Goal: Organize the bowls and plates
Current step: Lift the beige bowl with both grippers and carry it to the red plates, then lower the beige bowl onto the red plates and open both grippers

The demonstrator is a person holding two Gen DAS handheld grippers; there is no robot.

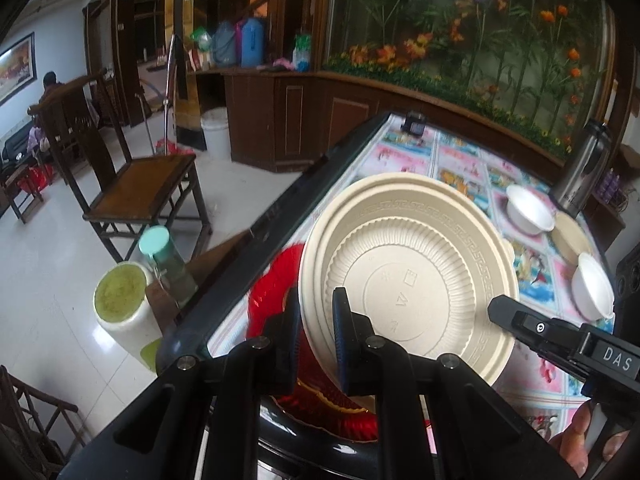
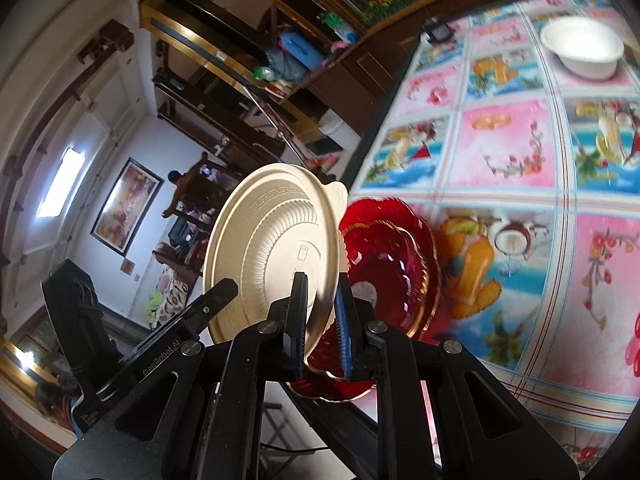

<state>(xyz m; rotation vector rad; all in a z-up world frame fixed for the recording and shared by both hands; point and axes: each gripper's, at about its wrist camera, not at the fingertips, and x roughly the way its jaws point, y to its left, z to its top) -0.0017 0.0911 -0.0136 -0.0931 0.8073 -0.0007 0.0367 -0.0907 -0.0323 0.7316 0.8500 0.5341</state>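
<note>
A round beige plate (image 1: 412,272) with a ribbed bottom hangs tilted above the table's left edge. My left gripper (image 1: 318,300) is shut on its near left rim. My right gripper (image 2: 320,280) is shut on the rim of the same beige plate (image 2: 272,248), and one of its fingers (image 1: 500,308) shows at the plate's right edge in the left wrist view. The left gripper's finger (image 2: 220,292) appears at the plate's left in the right wrist view. Under the plate, red glass plates (image 2: 392,268) with gold rims lie at the table edge, partly hidden (image 1: 276,280).
The table carries a bright flowered cloth (image 2: 504,148). Two white bowls (image 1: 530,208) (image 1: 592,286) and a beige bowl (image 1: 570,234) stand at the far right by a steel flask (image 1: 584,168). A wooden chair (image 1: 140,184), a green-capped cup (image 1: 166,264) and a white tub (image 1: 120,300) are left of the table.
</note>
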